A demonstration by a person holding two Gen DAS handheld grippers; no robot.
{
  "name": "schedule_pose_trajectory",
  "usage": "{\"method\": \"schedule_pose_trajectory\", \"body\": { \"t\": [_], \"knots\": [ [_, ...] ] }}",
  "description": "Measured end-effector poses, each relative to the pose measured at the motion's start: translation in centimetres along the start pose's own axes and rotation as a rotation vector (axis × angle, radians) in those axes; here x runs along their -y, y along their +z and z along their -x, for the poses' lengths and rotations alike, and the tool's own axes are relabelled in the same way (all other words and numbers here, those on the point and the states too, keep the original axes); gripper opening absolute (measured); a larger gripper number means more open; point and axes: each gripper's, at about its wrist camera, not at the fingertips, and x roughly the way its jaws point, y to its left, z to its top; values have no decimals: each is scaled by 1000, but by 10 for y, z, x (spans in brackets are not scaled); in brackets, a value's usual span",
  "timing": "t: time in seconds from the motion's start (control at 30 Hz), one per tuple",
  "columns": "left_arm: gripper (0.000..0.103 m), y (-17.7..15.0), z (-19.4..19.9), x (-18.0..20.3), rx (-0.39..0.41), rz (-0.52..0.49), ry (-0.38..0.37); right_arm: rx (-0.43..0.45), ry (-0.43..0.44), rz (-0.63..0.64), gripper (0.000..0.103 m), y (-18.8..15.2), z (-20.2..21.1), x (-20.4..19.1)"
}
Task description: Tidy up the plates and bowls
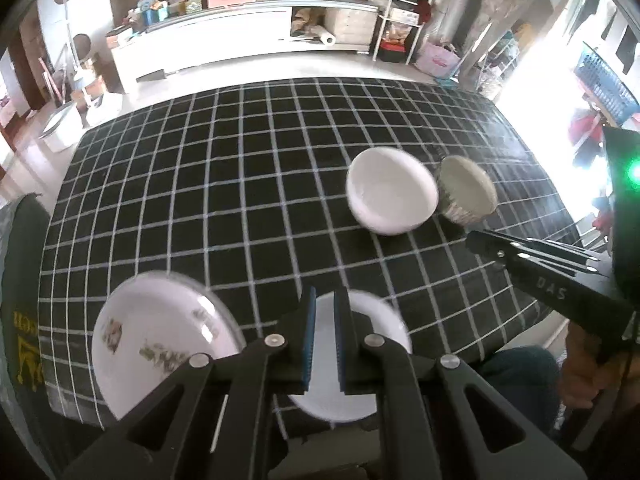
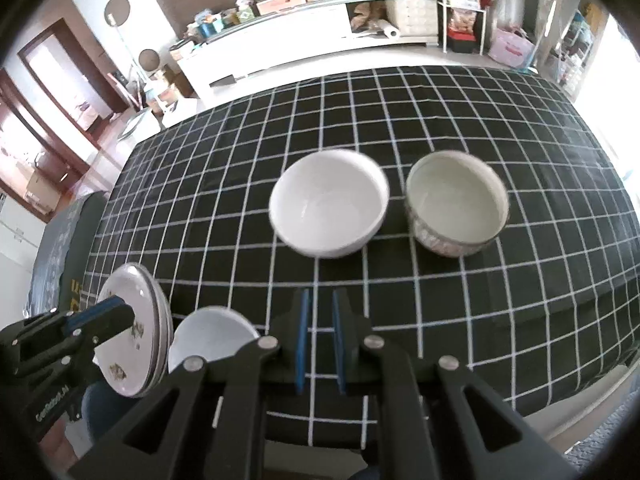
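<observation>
1. On the checked tablecloth point(image 2: 460, 320) nothing is stacked yet: I judge I am between steps, both tongs raised and empty.
2. The floral plate point(image 1: 160, 340) and plain white plate point(image 1: 372, 320) lie at the near edge; the white bowl point(image 2: 330, 208) and patterned bowl point(image 2: 456, 204) stand just beside each other mid-table.
3. My left gripper point(image 1: 324, 332) and right gripper point(image 2: 320, 340) are both pinched narrow, so next I must open one to take a rim.
</observation>
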Motion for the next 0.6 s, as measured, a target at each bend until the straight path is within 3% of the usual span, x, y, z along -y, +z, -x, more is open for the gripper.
{"method": "schedule_pose_trajectory", "body": {
  "t": [0.2, 0.43, 0.6],
  "knots": [
    [7, 37, -14, 7, -36, 1, -51, -69, 15, -60, 14, 27, -12, 16],
    [7, 76, -65, 2, -134, 51, -126, -137, 23, -123, 14, 57, -37, 36],
    [7, 96, -96, -2, -178, 72, -173, -169, -25, -121, 14, 75, -57, 41]
  ]
}}
